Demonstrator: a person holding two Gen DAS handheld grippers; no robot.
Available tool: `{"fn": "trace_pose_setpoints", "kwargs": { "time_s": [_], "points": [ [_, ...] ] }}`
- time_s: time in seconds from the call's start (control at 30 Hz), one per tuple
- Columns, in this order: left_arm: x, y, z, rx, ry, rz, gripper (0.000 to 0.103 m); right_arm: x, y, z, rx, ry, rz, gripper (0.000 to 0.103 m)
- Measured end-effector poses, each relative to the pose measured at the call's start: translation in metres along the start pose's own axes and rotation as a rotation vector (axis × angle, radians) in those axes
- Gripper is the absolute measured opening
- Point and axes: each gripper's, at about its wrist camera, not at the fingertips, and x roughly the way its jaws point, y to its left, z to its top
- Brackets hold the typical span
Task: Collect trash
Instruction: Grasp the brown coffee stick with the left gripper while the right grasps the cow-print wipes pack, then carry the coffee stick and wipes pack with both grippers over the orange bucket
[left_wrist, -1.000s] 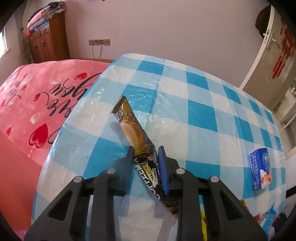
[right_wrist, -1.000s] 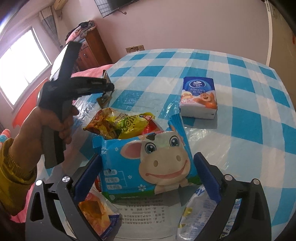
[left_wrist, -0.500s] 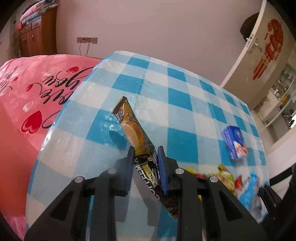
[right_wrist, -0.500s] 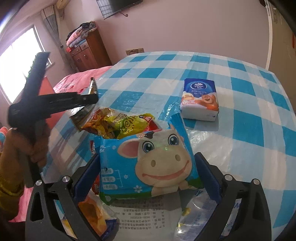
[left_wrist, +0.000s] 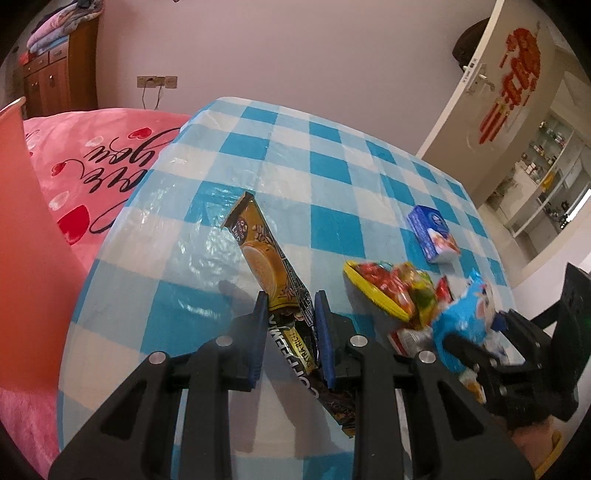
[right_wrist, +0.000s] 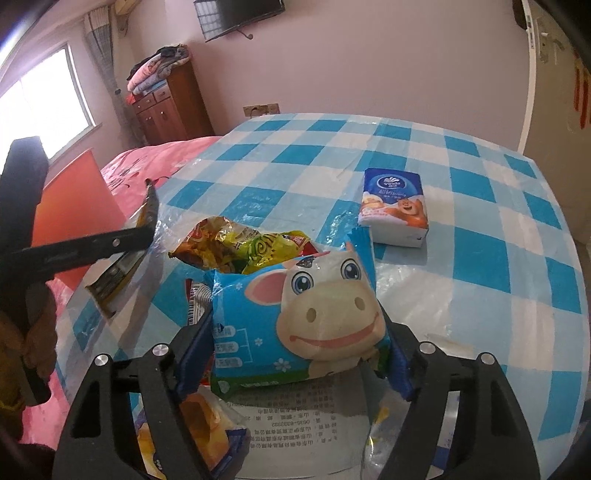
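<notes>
My left gripper (left_wrist: 290, 306) is shut on a long gold-and-black coffee sachet (left_wrist: 258, 251), held tilted above the blue-checked table (left_wrist: 332, 155). In the right wrist view that gripper (right_wrist: 149, 229) and the sachet (right_wrist: 114, 277) hang over the table's left edge. My right gripper (right_wrist: 295, 332) is closing on a blue packet with a cartoon cow face (right_wrist: 314, 306). Both pads press its sides and the packet bulges. The cow packet (left_wrist: 469, 317) also shows at the right of the left wrist view.
A crumpled yellow-and-red snack bag (right_wrist: 240, 247) lies just behind the cow packet. A blue tissue pack (right_wrist: 395, 206) sits further back on the right. More wrappers (right_wrist: 199, 432) lie under my right gripper. An orange bin (right_wrist: 74, 206) stands left of the table, beside a pink bedspread (left_wrist: 92, 158).
My left gripper has carried the sachet leftward, toward the table's edge and the orange bin. The right gripper's jaws have narrowed from wide open onto the cow packet.
</notes>
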Motion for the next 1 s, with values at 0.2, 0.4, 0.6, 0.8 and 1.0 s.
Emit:
{"fn": "trace_pose_setpoints", "kwargs": {
  "time_s": [0.2,0.4,0.6,0.8,1.0],
  "points": [
    [-0.017,-0.005,-0.005,0.024,-0.023,-0.04,0.027,-0.016,-0.002,0.005,0.034,-0.03,-0.023,0.077],
    [-0.035,-0.007,-0.003,0.032,-0.054,-0.079,0.027,-0.031,0.004,0.017,0.045,-0.047,-0.037,0.077],
    [-0.061,-0.002,0.003,0.035,-0.104,-0.099,0.027,-0.038,0.018,0.029,0.06,-0.043,-0.015,0.077],
    [-0.096,0.008,0.015,0.039,-0.174,-0.083,0.027,-0.045,0.042,0.049,0.065,-0.044,0.05,0.077],
    [-0.129,0.033,0.029,0.032,-0.247,0.0,0.027,-0.046,0.08,0.076,0.008,-0.055,0.102,0.077]
  ]
}}
